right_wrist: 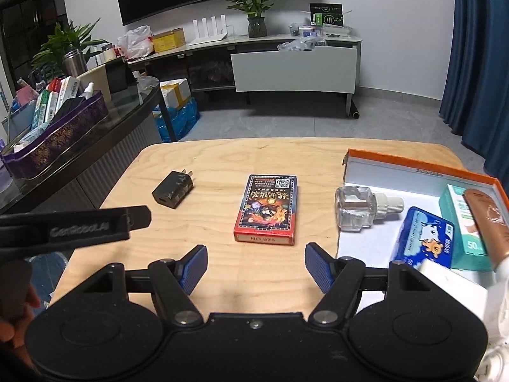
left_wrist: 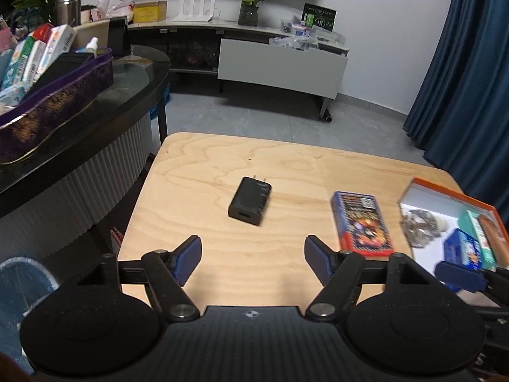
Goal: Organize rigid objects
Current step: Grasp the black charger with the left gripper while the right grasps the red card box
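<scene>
Hovering over the table (right_wrist: 222, 159), left claw (left_wrist: 253, 262) and right claw (right_wrist: 256, 265) both spread wide and empty, charger (left_wrist: 250, 201) mid-table, card box (right_wrist: 267, 208) beside orange-rimmed tray (right_wrist: 413, 162) at right edge

Both wrist views face the same table (left_wrist: 206, 165).

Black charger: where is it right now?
The black charger lies flat on the bare wooden table, straight ahead of the open left tongs in the left wrist view. The card box lies to its right, apart from it.
</scene>
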